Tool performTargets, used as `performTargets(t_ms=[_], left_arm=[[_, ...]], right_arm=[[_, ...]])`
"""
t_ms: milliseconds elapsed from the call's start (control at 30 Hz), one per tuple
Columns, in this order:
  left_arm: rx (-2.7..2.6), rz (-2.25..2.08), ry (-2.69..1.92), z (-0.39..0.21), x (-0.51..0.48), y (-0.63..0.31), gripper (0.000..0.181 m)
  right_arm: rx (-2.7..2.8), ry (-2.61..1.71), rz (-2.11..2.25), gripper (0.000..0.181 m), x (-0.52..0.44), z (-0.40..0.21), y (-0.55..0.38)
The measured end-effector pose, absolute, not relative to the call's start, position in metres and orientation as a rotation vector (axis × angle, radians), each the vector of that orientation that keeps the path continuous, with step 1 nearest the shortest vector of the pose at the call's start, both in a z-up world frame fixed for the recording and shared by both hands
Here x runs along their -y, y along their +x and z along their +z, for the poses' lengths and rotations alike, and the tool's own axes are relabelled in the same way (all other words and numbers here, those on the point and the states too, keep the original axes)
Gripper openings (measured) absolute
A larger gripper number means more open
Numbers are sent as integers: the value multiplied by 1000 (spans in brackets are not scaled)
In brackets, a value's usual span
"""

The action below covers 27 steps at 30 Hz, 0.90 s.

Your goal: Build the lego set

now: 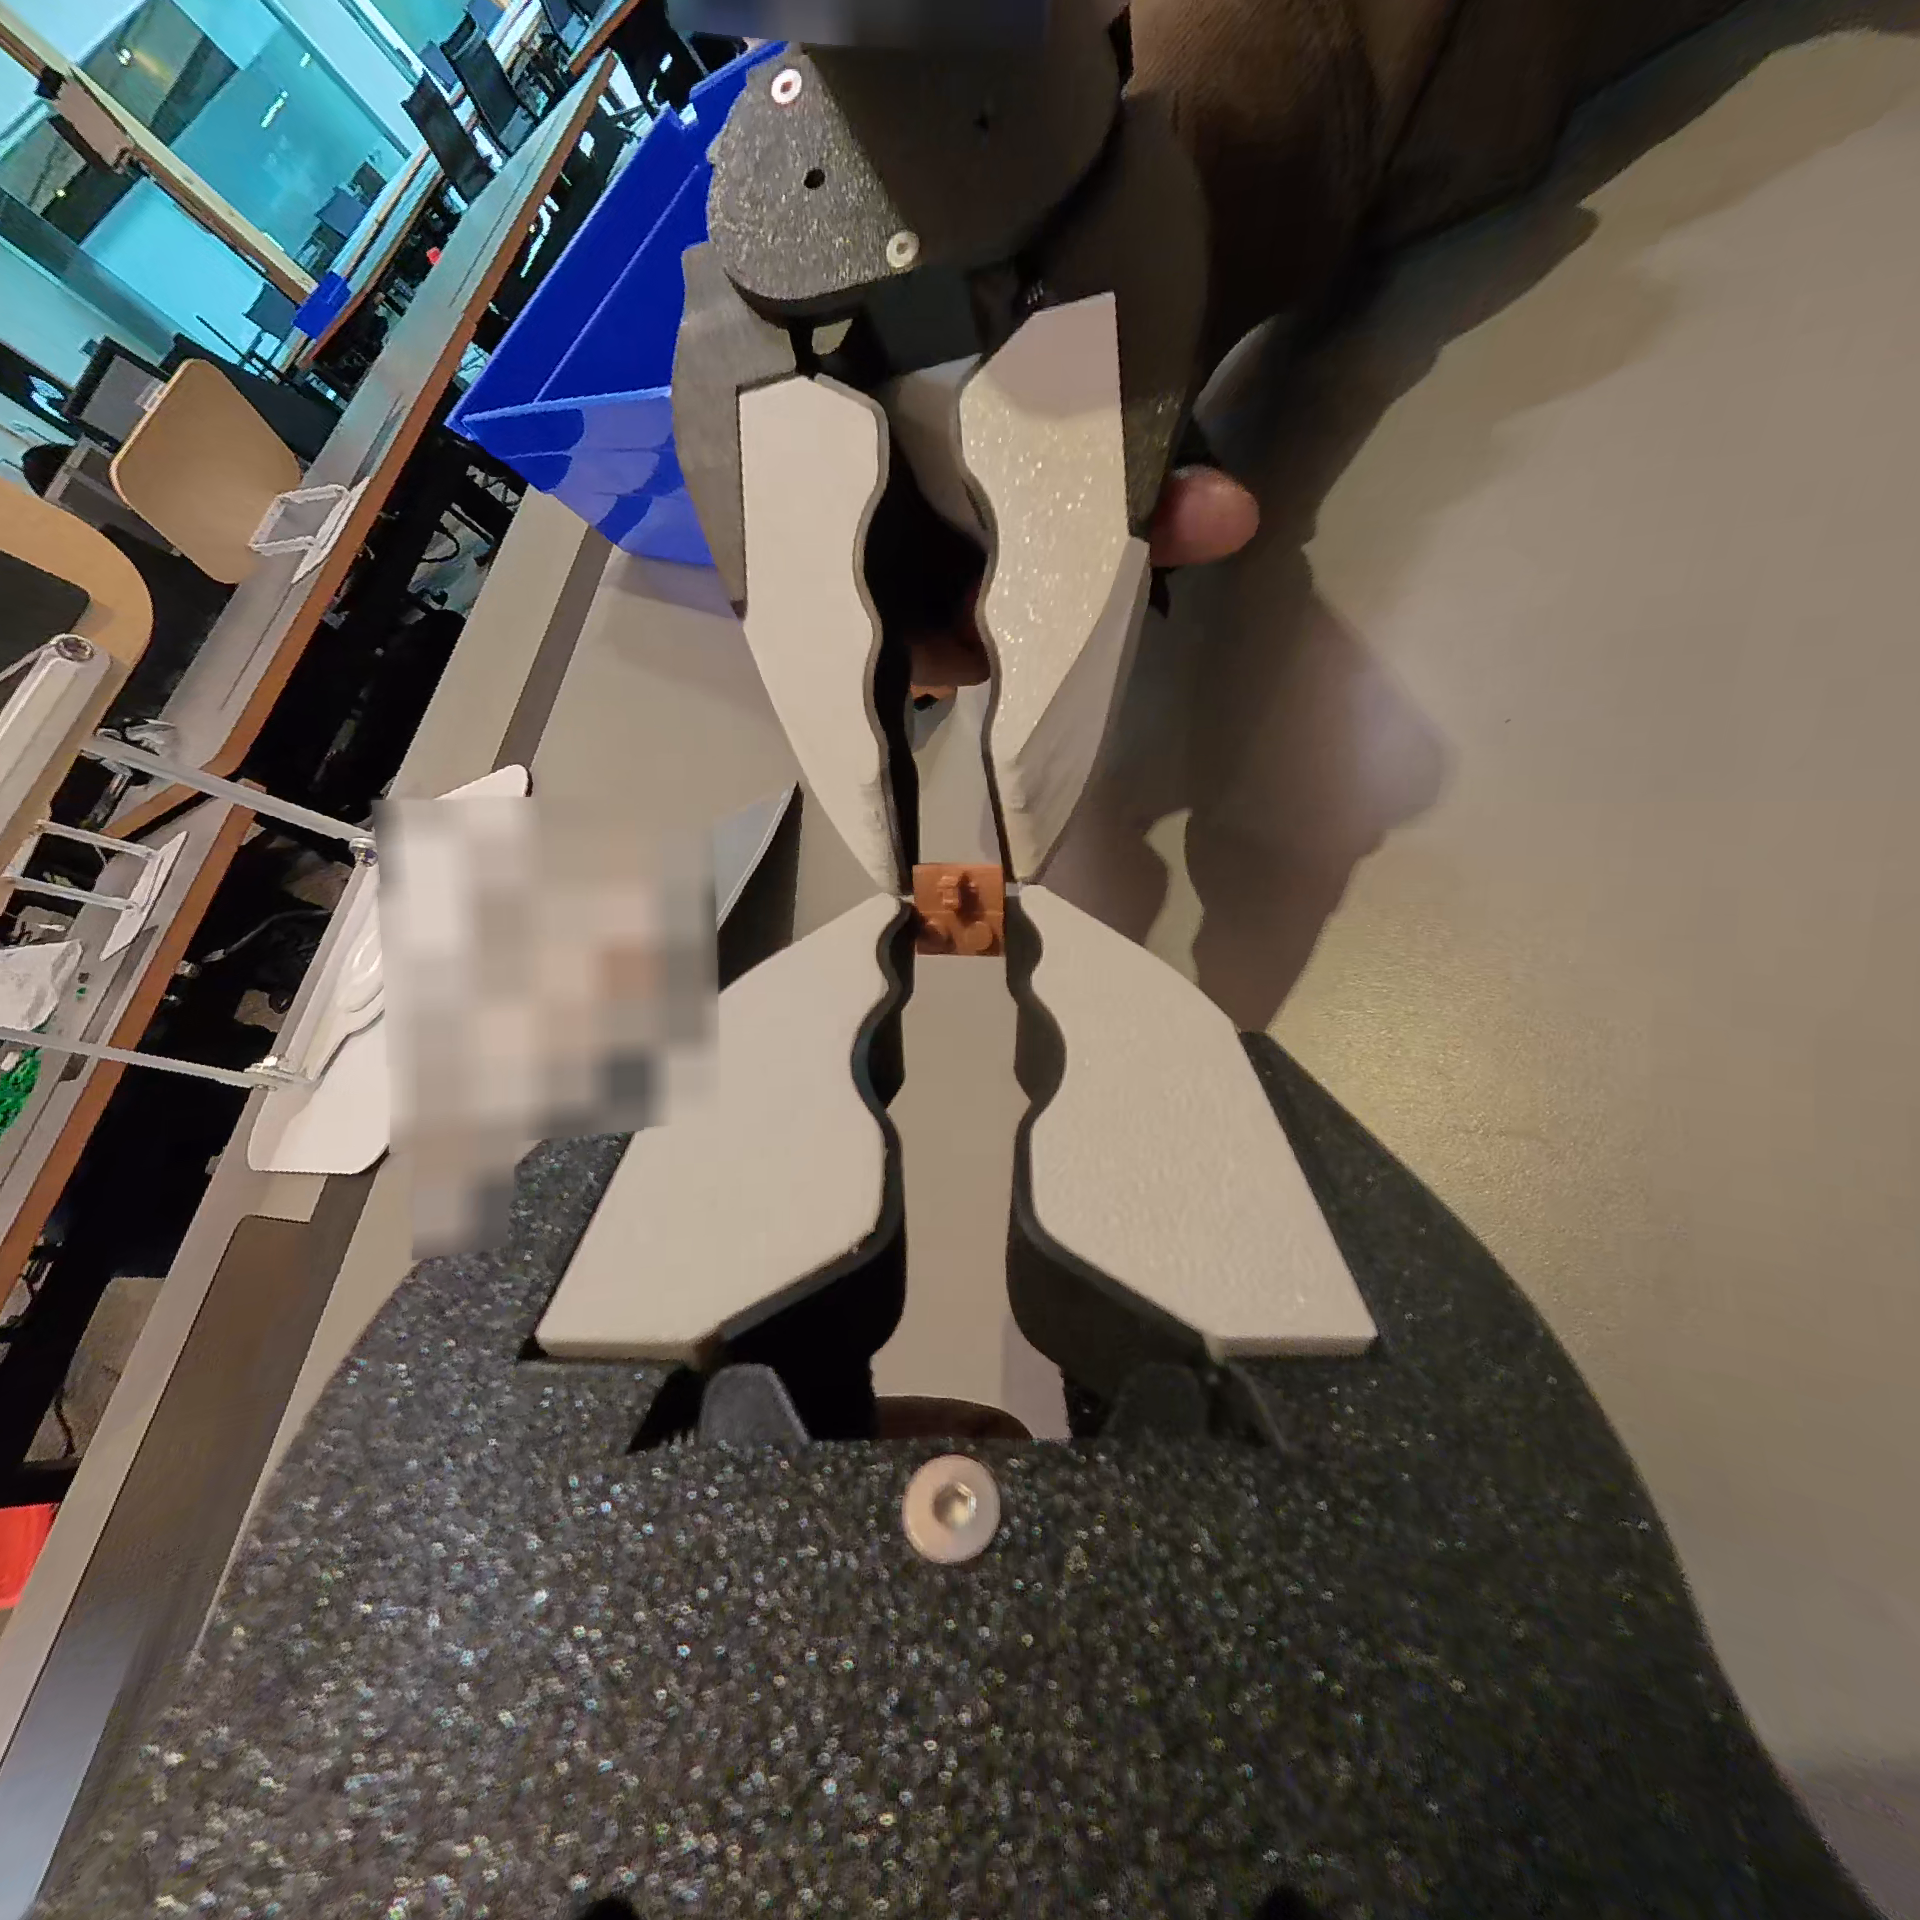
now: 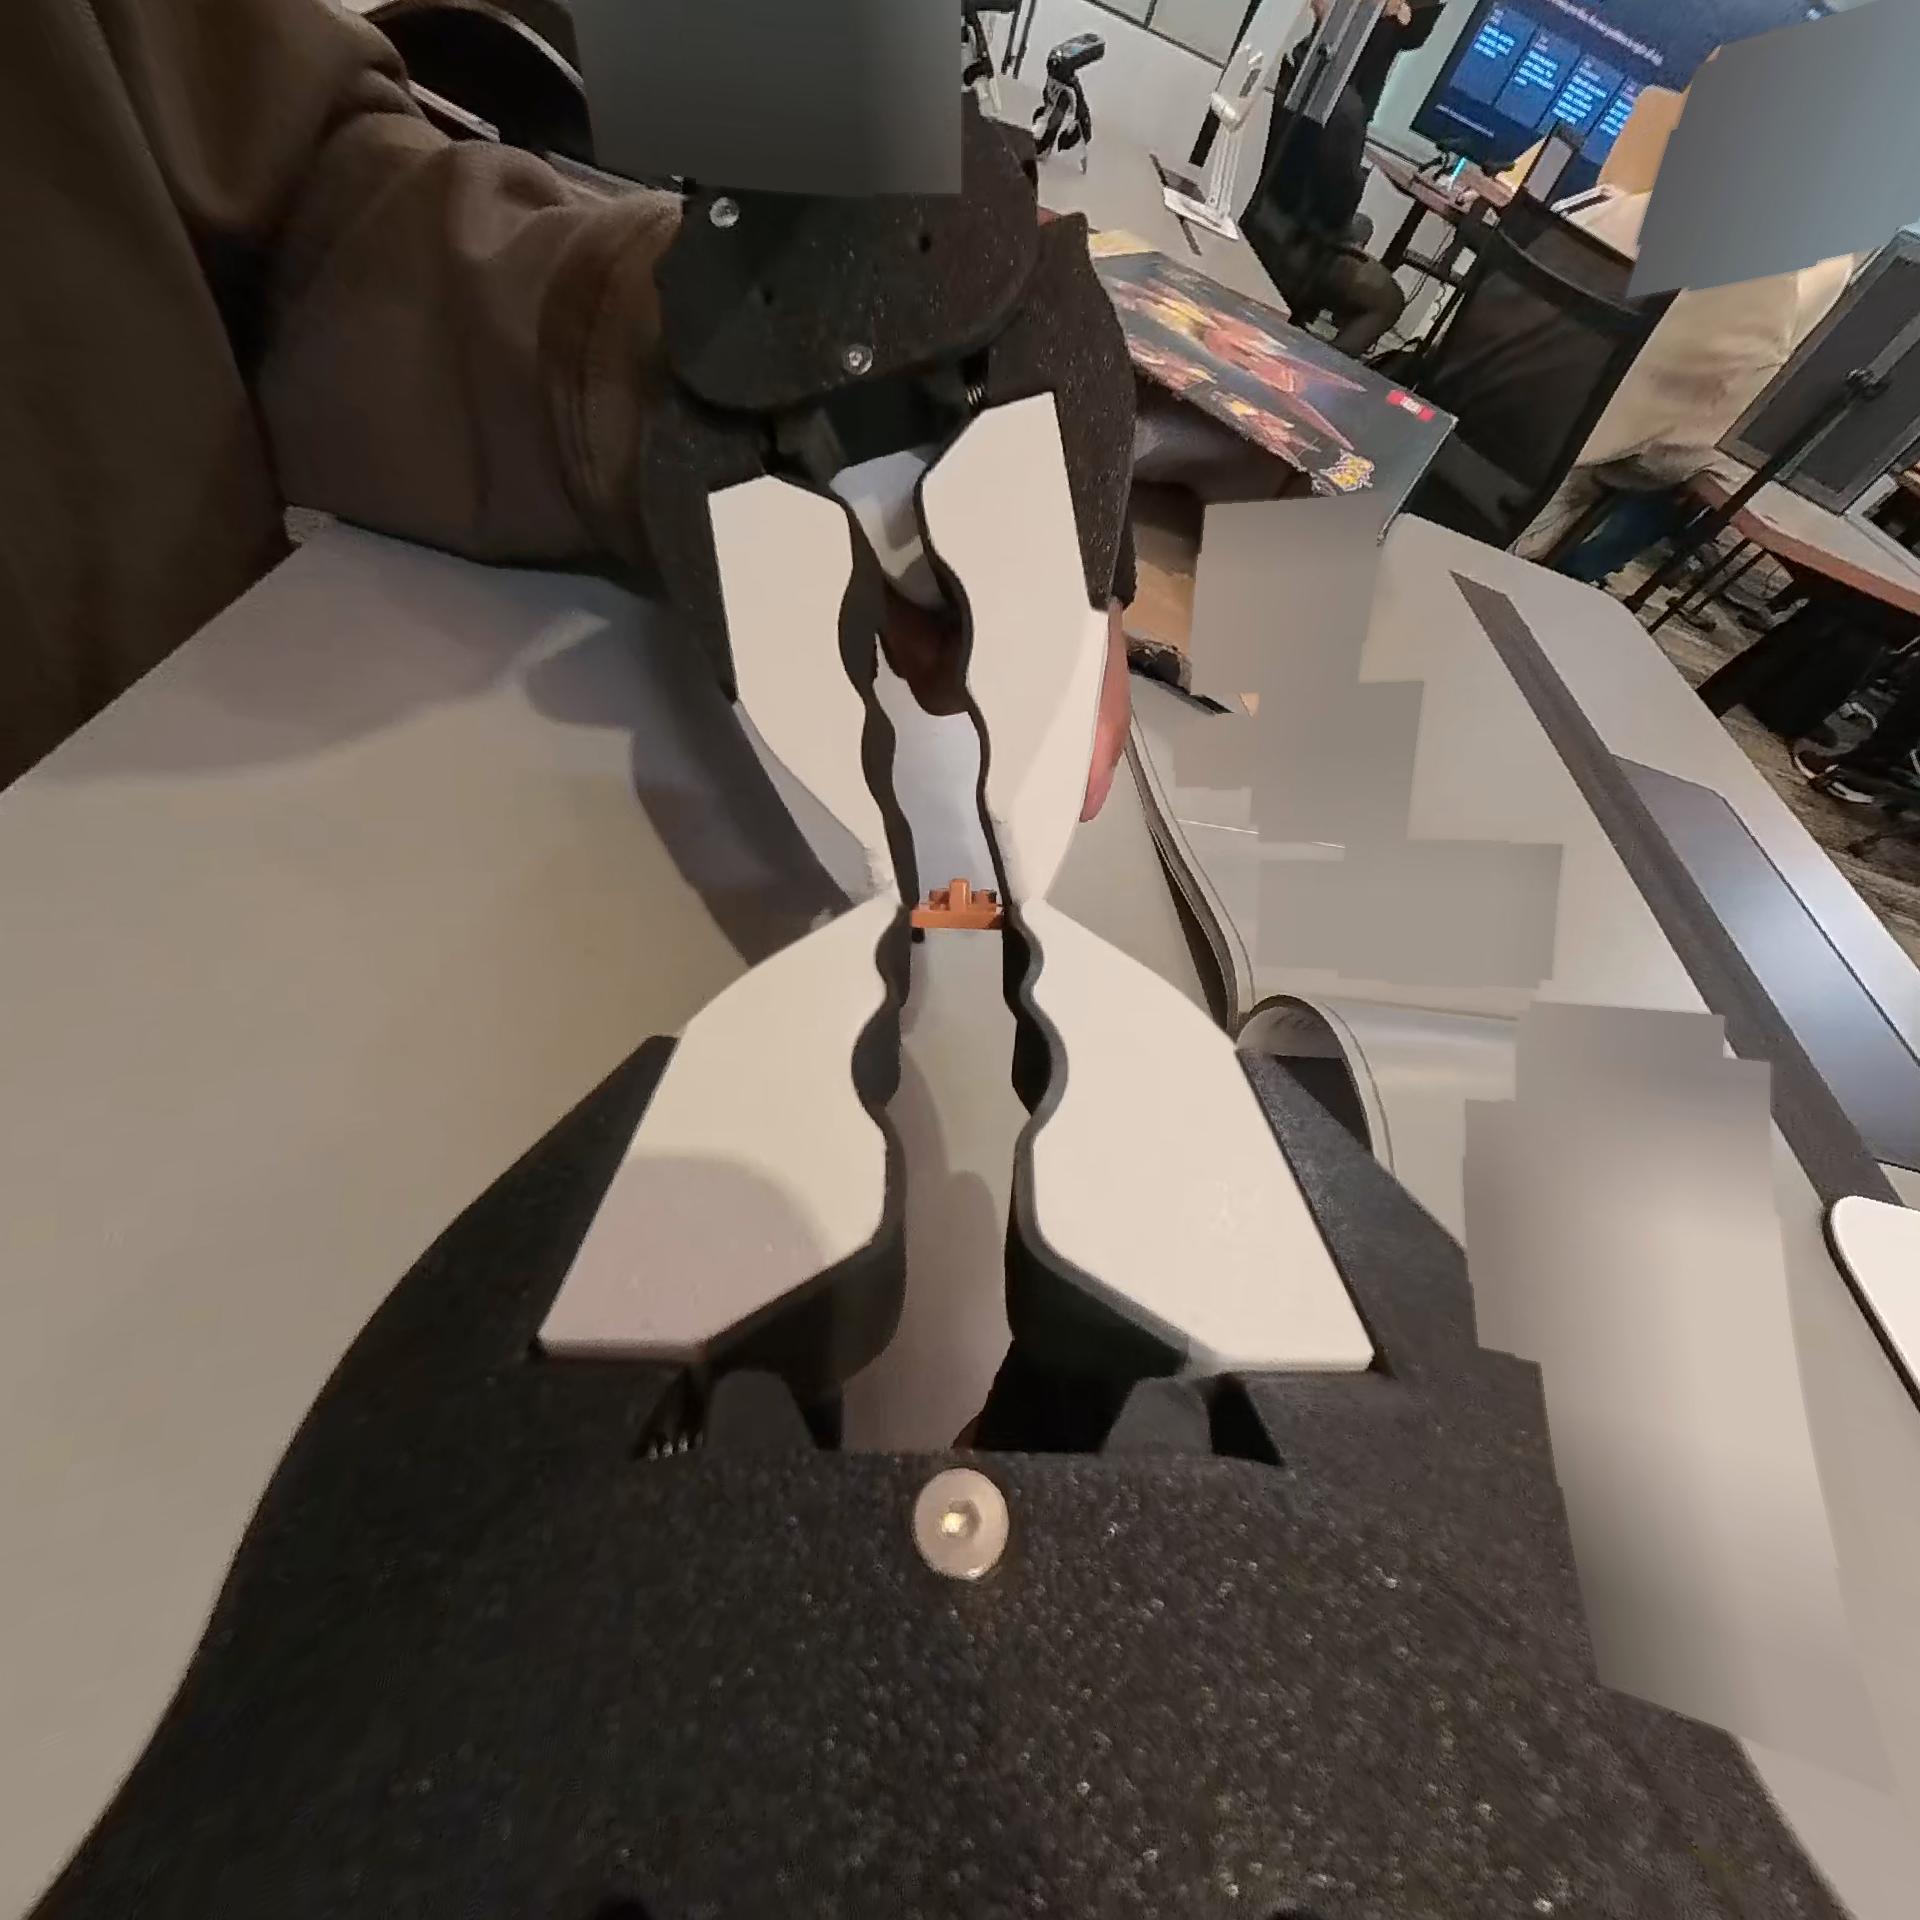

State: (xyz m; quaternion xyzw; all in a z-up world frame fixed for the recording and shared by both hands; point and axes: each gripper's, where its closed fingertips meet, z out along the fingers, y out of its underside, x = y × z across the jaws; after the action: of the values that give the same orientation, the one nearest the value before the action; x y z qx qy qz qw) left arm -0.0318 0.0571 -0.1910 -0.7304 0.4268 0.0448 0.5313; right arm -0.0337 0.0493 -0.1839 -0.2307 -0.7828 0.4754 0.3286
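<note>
Both grey-padded tongs, left gripper (image 1: 958,920) and right gripper (image 2: 958,920), meet tip to tip above the pale table (image 1: 1610,727), clenched on one small flat reddish-brown studded lego plate (image 1: 958,914). It lies crosswise between them, equally near each.

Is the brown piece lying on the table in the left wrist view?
No, the brown piece is held above the table, pinched where the tips of the left gripper and the right gripper meet.
</note>
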Motion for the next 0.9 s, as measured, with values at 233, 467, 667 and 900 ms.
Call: performTargets(t_ms=[233, 467, 667, 900], left_arm=[[-997, 75, -1754, -192, -58, -32, 17], [-985, -183, -1859, -208, -43, -34, 35], [-1051, -322, -2041, -243, -22, -42, 52], [-1063, -314, -2110, -260, -24, -40, 54]], right_arm=[[2052, -608, 1230, 16, -50, -185, -34], [2044, -633, 1271, 16, -48, -186, -31], [2071, -653, 1271, 16, -48, -195, -25], [2061, -671, 1304, 16, -50, -195, -23]])
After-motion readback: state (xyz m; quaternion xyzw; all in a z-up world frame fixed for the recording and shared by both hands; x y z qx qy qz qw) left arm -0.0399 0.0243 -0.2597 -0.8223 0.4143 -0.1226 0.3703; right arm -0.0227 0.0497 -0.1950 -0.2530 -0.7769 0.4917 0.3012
